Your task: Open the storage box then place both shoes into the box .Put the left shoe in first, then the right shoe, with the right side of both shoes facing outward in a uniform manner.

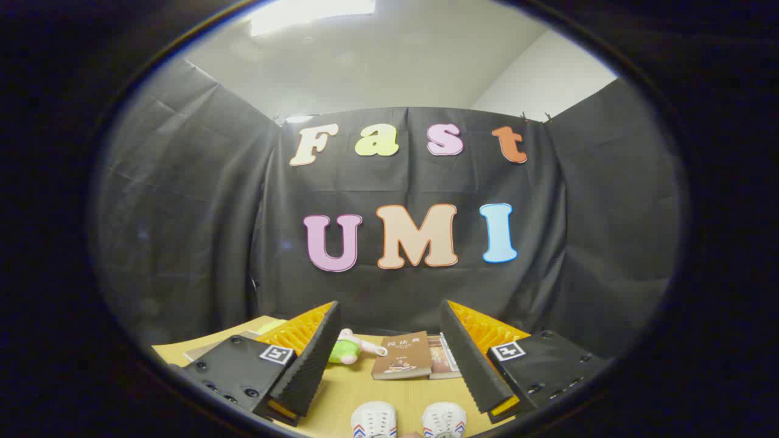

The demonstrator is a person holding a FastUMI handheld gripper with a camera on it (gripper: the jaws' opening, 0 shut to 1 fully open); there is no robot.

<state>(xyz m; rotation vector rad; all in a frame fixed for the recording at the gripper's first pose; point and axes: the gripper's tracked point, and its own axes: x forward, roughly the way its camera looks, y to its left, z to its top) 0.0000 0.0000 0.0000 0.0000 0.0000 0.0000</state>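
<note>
Shoes sit low between the tongs (389,340), at the near end of the table (365,389): a left shoe (373,421) and a right shoe (444,420), side by side and close together with a narrow strip of table between them. Just their front parts show. Both are white, with rows of lacing across the top and small red and blue stripes near the lower sides. The rounded ends that show face forward, away from the tongs and toward the booth's back wall, so each shoe's long axis runs the same way as the tongs' fingers, and the two lie roughly parallel.

The tongs are spread wide apart and grip nothing; their ribbed fingers (313,359) stand on either side of the pair, neither one touching a shoe.

Beyond the shoes, well ahead of the fingertips, a brown book (403,356) lies flat on the table, with a second book (439,356) tucked against its right side and partly hidden by the right finger. Just beside the left finger, level with the books, lies a small green and pink object (344,349) with a white handle; what it is cannot be told. Behind all this hangs the black cloth wall (195,213).
</note>
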